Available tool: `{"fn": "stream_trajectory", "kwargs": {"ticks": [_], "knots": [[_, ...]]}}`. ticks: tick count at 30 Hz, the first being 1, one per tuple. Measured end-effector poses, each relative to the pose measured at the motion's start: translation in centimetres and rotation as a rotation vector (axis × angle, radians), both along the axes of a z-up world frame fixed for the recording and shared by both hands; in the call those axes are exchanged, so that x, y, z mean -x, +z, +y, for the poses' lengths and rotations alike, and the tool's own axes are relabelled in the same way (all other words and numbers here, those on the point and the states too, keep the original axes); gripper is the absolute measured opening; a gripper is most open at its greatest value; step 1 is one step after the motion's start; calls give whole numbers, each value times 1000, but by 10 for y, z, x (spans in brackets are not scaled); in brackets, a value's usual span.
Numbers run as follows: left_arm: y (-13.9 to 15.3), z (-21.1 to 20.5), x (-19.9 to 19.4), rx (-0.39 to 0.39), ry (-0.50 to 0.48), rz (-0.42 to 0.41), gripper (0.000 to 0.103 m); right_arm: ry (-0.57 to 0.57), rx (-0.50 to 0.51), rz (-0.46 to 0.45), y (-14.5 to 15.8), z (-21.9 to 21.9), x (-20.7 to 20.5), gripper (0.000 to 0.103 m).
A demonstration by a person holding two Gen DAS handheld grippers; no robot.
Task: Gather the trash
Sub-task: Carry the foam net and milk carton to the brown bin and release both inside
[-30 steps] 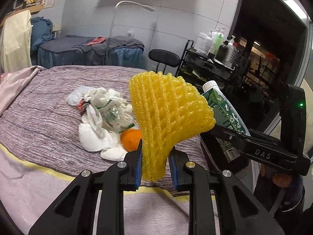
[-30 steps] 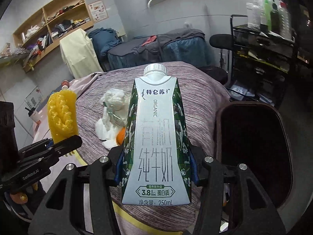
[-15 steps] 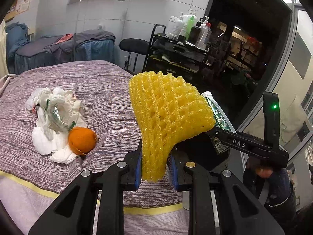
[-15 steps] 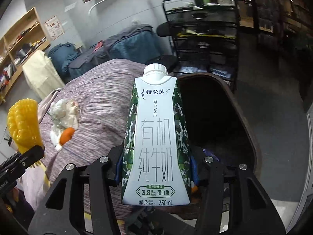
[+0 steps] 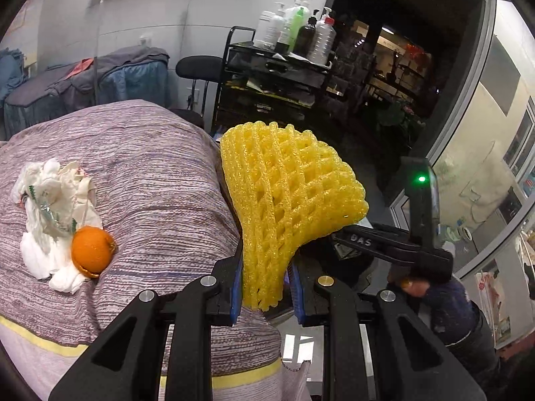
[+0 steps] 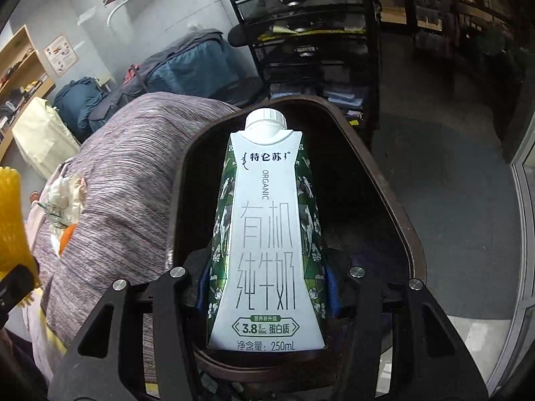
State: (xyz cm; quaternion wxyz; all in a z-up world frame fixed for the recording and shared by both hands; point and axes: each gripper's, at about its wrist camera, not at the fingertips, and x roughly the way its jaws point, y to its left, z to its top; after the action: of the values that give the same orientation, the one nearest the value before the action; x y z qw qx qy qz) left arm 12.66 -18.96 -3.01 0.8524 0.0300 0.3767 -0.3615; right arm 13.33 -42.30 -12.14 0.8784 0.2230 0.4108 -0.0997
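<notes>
The right gripper [image 6: 267,287] had its blue pads clamped on the lower sides of a milk carton [image 6: 267,234], which filled the centre of the right wrist view with its white cap pointing up. The white front panel read "ORGANIC" down the middle, with large Chinese characters below, "3.8" in a green-edged badge and "250mL" along the bottom edge. Behind the carton lay the dark opening of a brown bin [image 6: 394,200], beside the purple striped bedcover [image 6: 127,180].

In the left wrist view, the left gripper [image 5: 265,287] pinched the narrow end of a yellow foam fruit net [image 5: 291,193] at centre frame. At right centre, the other gripper's black arm bore the letters "DAS" and a green light. On the bedcover at left centre lay crumpled white tissues [image 5: 43,220], with an orange peel [image 5: 91,250] touching them.
</notes>
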Motion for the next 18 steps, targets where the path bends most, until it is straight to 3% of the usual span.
{"fn": "stream_trajectory", "kwargs": {"ticks": [10, 13, 18], "knots": [[-4, -16, -1, -21, -35, 12, 23, -3, 22, 56, -20, 1, -13, 53], [-6, -18, -1, -26, -39, 14, 23, -15, 15, 42, -19, 0, -8, 66], [-8, -23, -3, -27, -50, 26, 23, -41, 24, 9, -10, -1, 5, 67]]}}
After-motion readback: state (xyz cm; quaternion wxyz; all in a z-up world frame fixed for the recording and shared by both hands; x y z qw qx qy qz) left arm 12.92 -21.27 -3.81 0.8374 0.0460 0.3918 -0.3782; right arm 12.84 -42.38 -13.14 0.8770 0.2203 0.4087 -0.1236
